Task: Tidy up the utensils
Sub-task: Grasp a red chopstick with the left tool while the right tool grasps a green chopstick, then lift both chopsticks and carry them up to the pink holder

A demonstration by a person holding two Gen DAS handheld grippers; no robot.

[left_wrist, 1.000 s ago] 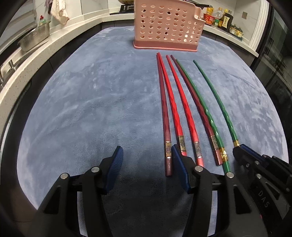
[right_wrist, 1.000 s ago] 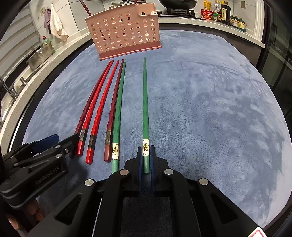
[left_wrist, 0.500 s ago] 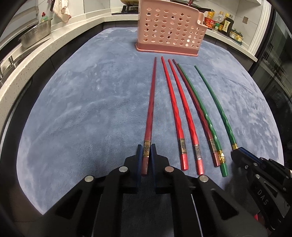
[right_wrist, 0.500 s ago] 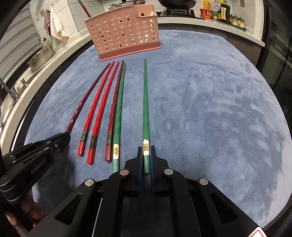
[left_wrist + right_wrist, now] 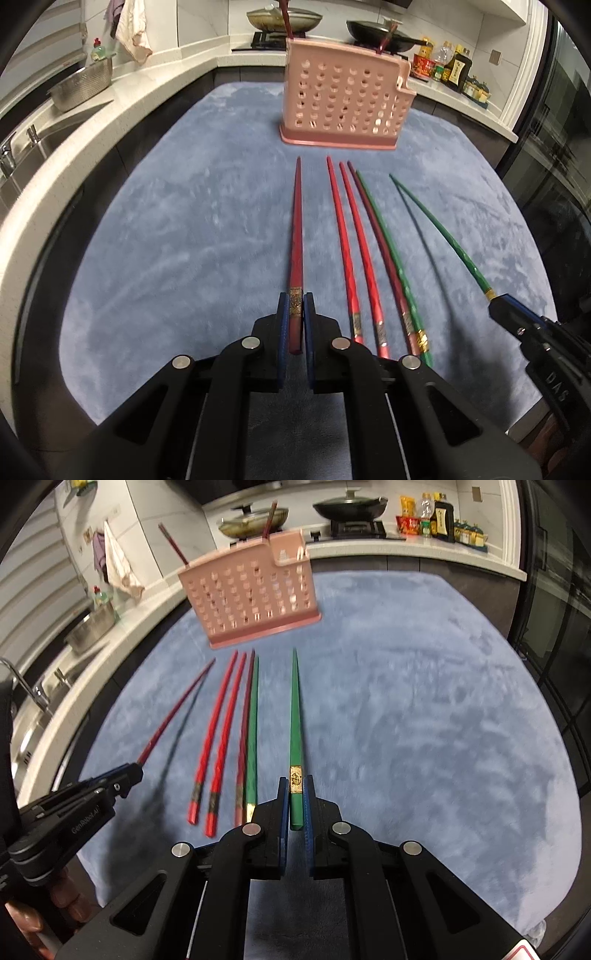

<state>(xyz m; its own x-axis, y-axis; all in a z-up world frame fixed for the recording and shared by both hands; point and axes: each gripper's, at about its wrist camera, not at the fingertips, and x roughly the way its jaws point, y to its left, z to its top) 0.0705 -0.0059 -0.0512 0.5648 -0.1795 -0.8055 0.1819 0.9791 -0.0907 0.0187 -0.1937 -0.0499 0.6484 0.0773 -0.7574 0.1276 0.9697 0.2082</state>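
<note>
Left wrist view showed the left gripper [image 5: 295,314] clamped on a dark red chopstick [image 5: 296,229]; right gripper [image 5: 296,797] pinched a green chopstick [image 5: 295,716], pink basket [image 5: 251,598] far ahead.

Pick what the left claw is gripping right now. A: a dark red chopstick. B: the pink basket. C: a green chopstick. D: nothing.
A: the left claw is shut on the dark red chopstick, while the right claw holds the green chopstick.

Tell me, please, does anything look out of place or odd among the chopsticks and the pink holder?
Nothing stands out. Four chopsticks lie in a neat row on the blue mat; the pink holder stands upright.
</note>
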